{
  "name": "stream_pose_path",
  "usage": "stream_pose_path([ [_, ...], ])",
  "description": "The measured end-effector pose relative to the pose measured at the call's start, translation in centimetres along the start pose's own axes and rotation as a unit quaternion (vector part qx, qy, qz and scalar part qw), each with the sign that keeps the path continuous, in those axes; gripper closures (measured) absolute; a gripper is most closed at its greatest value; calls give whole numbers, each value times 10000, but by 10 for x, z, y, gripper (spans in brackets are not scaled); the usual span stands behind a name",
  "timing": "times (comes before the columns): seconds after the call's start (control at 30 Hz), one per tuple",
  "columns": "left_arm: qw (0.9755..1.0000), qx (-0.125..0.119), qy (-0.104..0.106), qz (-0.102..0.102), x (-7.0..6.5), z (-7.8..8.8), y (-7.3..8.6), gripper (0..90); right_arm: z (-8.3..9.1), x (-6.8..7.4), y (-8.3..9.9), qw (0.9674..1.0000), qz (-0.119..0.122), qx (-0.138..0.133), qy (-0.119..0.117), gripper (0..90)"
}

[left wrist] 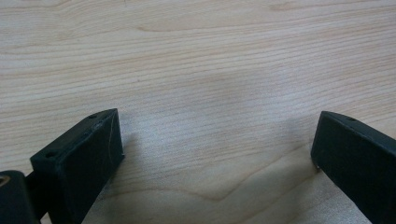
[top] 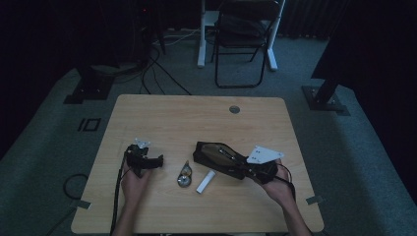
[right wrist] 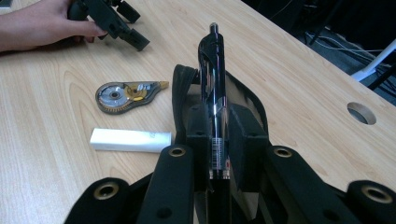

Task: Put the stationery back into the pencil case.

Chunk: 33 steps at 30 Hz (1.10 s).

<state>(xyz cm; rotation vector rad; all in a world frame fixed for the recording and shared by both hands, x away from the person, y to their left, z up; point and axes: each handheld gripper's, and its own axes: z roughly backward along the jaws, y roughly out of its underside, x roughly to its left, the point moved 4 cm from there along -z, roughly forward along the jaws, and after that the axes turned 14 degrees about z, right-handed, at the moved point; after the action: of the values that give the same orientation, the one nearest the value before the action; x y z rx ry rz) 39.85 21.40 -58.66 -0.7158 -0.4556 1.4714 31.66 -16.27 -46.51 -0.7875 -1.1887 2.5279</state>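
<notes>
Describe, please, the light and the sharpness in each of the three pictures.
High view: dim and underexposed, with the room behind the table nearly black. Left gripper view: bright and even, with soft shadows beside the open jaws and the wood grain sharp. Right gripper view: well lit; glare streaks run along the glossy black pen that the right gripper clamps.

The table is pale wood-grain laminate, smooth with a soft sheen. The pen is glossy black plastic that catches highlights along its barrel. The pencil case beneath it looks like matt black cloth. The correction tape near the table's front edge has a clear, shiny plastic shell. The eraser is matt white. The right gripper and left gripper have matt black plastic jaws.
</notes>
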Motion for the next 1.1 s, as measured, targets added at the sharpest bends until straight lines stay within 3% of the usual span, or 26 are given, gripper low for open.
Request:
stream_pose_path([
  [1.1,10000,-1,0,1,0,0,0,23,-22,-17,-5,10000,-31,1,-21,797],
])
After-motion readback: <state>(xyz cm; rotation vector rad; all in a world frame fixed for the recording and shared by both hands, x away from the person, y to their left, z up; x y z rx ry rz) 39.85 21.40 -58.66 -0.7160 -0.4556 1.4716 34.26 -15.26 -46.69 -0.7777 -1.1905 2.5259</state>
